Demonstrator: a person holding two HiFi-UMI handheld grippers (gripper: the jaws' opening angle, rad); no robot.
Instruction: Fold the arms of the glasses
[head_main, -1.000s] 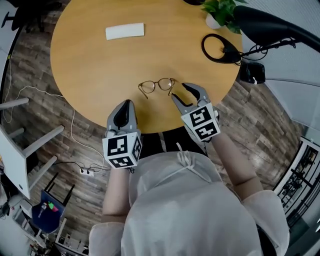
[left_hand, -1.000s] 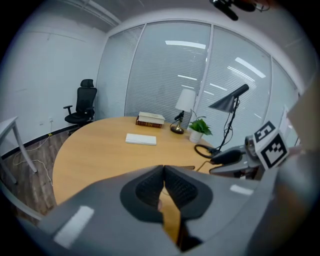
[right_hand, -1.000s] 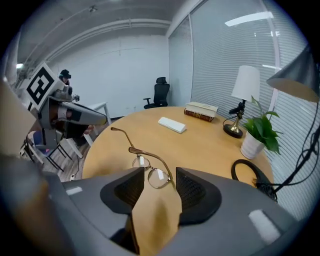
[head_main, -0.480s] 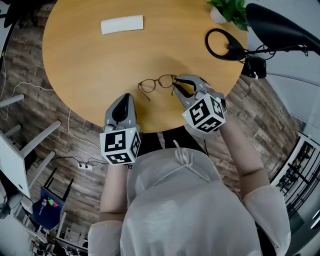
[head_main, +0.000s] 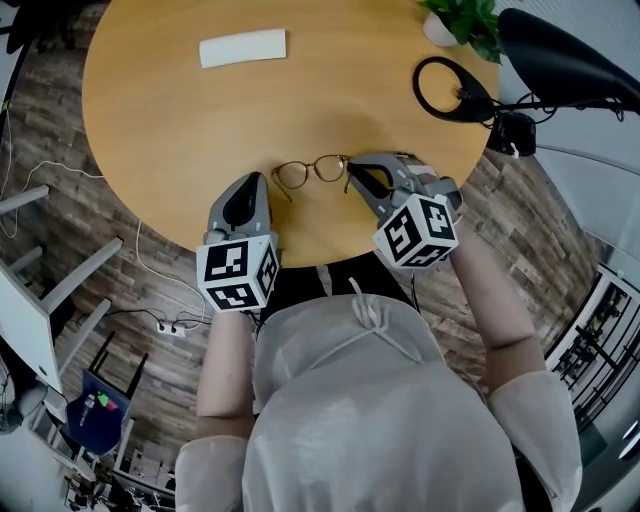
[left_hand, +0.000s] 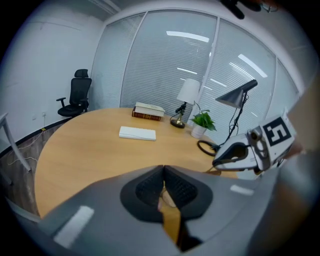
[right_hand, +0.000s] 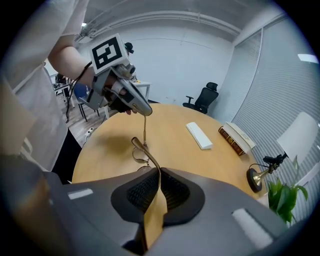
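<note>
The glasses (head_main: 315, 168) sit on the bench (head_main: 180, 110). The right gripper (right_hand: 159, 172) has just closed on one arm to steady them. The clenched, empty left gripper (head_main: 256, 180) waits beside the other, probably to fold it.

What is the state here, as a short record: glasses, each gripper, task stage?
glasses: on the table near the person's edge, arms unfolded
right gripper: jaws have just been closing, now clamped on one arm
left gripper: jaws together, nothing between them, beside the other arm; contact unclear
task stage: no arm folded yet
</note>
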